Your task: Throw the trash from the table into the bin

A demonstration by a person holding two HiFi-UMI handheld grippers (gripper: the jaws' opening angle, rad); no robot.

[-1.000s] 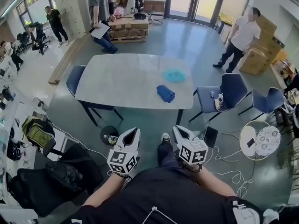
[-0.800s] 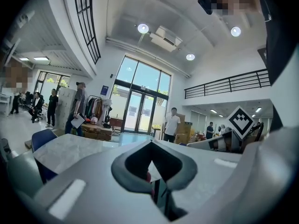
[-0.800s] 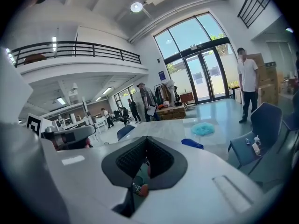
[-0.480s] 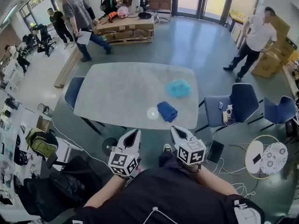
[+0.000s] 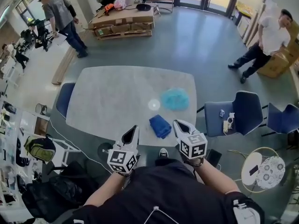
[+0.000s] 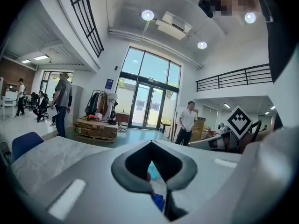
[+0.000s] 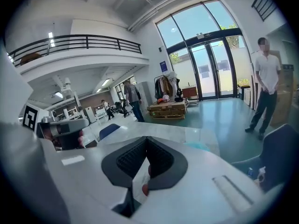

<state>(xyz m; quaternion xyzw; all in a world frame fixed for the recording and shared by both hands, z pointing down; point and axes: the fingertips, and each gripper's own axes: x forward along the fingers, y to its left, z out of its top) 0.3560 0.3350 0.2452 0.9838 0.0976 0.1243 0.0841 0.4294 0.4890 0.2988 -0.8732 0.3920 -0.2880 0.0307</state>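
A grey table (image 5: pixel 107 101) carries a folded dark blue cloth (image 5: pixel 160 126), a crumpled light blue wad (image 5: pixel 174 98) and a small pale round thing (image 5: pixel 153 105). My left gripper (image 5: pixel 134 129) is at the table's near edge, just left of the dark cloth, shut and empty. My right gripper (image 5: pixel 177 123) is just right of that cloth, also shut and empty. Through the left gripper's (image 6: pixel 150 143) closed jaws the dark blue cloth (image 6: pixel 158 201) and the wad (image 6: pixel 153 171) show. The right gripper (image 7: pixel 146 138) looks over the tabletop past the wad (image 7: pixel 198 145). A small dark round bin (image 5: pixel 104 149) sits on the floor under the near edge.
Blue chairs stand at the table's right (image 5: pixel 245 108) and left (image 5: pixel 63 99). A round side table (image 5: pixel 261 168) is at the right, and bags (image 5: pixel 39 146) lie on the floor at the left. Two people, one at the far left (image 5: pixel 63 15) and one at the far right (image 5: pixel 271 34), are beyond the table.
Both grippers have come forward from well short of the table to its near edge, either side of the dark blue cloth. The person in grey has walked off to the left.
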